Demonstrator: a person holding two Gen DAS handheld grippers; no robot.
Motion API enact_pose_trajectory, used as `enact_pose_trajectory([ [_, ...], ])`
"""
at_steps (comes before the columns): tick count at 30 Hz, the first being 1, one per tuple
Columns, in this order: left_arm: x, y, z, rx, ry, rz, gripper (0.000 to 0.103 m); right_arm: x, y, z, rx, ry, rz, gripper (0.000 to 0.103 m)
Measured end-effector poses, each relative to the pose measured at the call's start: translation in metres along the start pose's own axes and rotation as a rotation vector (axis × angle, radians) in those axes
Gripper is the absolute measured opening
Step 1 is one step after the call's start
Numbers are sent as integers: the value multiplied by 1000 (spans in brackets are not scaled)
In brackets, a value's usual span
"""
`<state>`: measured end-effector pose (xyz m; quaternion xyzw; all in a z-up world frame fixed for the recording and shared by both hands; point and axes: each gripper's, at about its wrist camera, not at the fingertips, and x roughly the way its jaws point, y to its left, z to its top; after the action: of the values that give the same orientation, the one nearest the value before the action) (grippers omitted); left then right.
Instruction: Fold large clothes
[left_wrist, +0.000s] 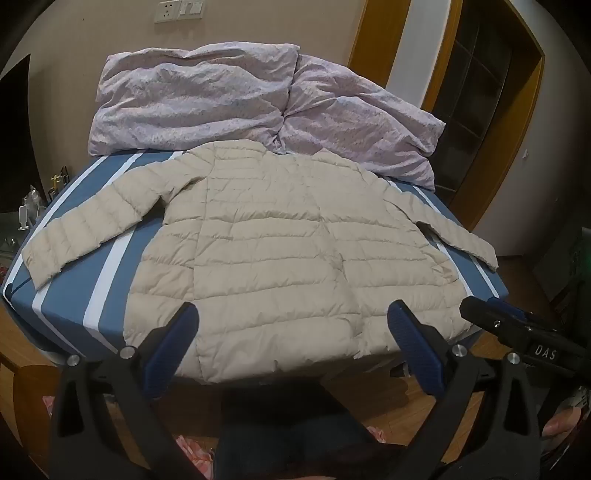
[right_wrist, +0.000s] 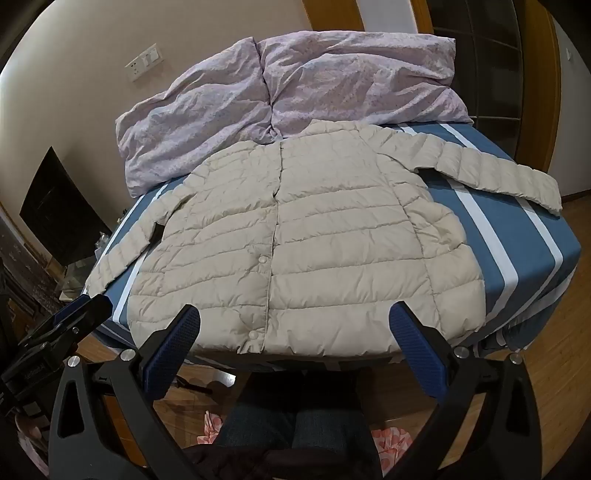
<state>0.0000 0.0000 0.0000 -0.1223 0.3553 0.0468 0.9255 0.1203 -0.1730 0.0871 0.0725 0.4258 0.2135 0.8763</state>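
Left wrist view: beige quilted jacket (left_wrist: 280, 236) spread flat, front up, on blue-and-white striped bed sheet (left_wrist: 70, 299); both sleeves extended outward, hem at near edge. Lilac duvet (left_wrist: 207, 96) bunched beyond collar, apparently touching it. Left gripper (left_wrist: 291, 343) spread wide, holding nothing, above hem. Right gripper (right_wrist: 295, 343) likewise spread, unladen, near hem. Wooden floor (right_wrist: 554, 387) below.

Home bedroom: bed (left_wrist: 74, 295) in blue striped sheet, lilac duvet (left_wrist: 207, 103) bunched at head, wall socket (left_wrist: 168, 11), wooden door frame (left_wrist: 517, 129).
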Motion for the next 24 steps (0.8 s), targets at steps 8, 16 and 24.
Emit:
enact_pose_trajectory([
  [8, 0, 0, 0, 1, -4, -1, 101, 1, 1, 0, -4, -1, -5, 102],
  [16, 0, 0, 0, 1, -3, 0, 101, 3, 2, -1, -4, 0, -4, 102],
  [24, 0, -1, 0, 0, -2, -1, 101, 4, 3, -1, -2, 4, -6, 102],
])
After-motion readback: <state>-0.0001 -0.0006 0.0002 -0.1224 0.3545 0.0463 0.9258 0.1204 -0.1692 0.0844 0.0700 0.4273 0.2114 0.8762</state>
